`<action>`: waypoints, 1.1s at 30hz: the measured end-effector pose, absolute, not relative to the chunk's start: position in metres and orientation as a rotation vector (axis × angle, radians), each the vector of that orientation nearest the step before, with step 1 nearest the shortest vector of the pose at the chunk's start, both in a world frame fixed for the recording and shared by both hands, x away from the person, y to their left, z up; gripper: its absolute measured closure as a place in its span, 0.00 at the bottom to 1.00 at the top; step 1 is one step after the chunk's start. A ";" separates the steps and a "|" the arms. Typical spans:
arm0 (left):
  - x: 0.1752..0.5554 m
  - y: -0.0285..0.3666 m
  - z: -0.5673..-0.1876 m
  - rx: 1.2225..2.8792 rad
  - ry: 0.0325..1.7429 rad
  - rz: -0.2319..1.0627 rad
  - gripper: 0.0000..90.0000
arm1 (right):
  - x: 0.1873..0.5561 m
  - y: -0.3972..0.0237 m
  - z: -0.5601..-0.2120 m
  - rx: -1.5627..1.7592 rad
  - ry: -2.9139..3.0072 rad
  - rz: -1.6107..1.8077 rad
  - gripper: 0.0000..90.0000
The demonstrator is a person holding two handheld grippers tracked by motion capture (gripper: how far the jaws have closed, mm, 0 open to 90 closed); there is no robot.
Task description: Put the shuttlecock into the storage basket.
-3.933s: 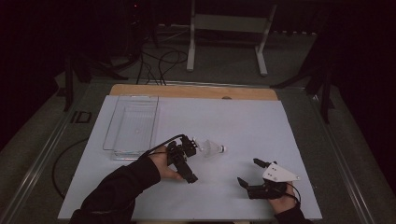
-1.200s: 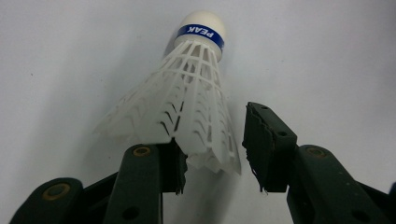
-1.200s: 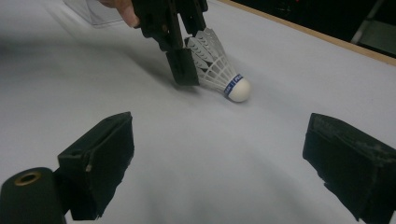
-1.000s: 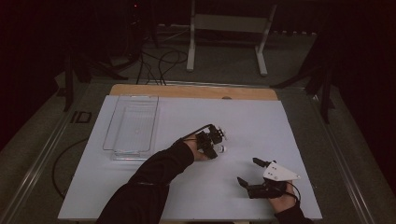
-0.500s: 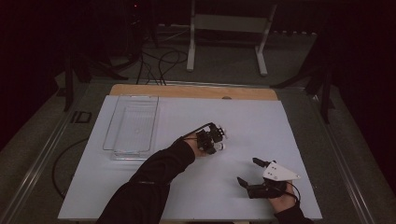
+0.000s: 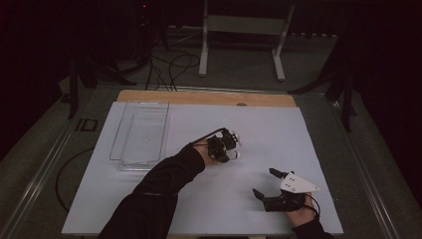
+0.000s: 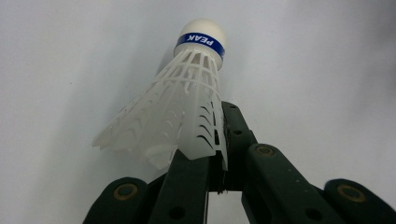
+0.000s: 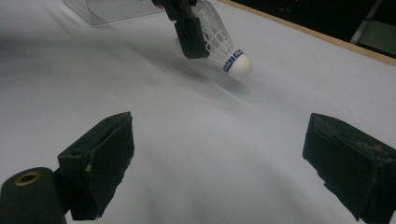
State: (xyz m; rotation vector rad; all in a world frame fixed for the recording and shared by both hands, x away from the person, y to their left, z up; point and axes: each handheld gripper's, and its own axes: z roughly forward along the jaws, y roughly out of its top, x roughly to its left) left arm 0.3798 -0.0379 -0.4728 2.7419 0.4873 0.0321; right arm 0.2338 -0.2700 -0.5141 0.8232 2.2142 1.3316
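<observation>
From the high view, our left gripper (image 6: 230,146) sat mid-bench, fingers clamped on the shuttlecock (image 6: 233,155); four seconds earlier it had been nearer the tray (image 6: 141,133), short of the shuttlecock. Our right gripper (image 6: 266,185), farther off, had not shifted, fingers apart. In the left gripper view, the shuttlecock (image 7: 182,107) pointed cork-first away from the fingers (image 7: 189,179), which pinched its skirt. In the right gripper view, it (image 8: 224,39) lay ahead, cork towards us.

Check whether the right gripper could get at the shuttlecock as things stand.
Probably yes. The right gripper rests open on the table, with bare sheet between it and the shuttlecock. The left gripper is shut on its skirt, leaving the cork end free.
</observation>
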 end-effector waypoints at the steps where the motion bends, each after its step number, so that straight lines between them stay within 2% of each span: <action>1: 0.379 -0.037 -0.472 2.748 0.477 0.031 1.00 | 0.234 -0.270 -0.514 0.824 2.215 1.333 0.10; 33: 0.369 -0.013 -0.437 2.766 0.363 0.035 1.00 | 0.234 -0.269 -0.514 0.830 2.218 1.329 0.10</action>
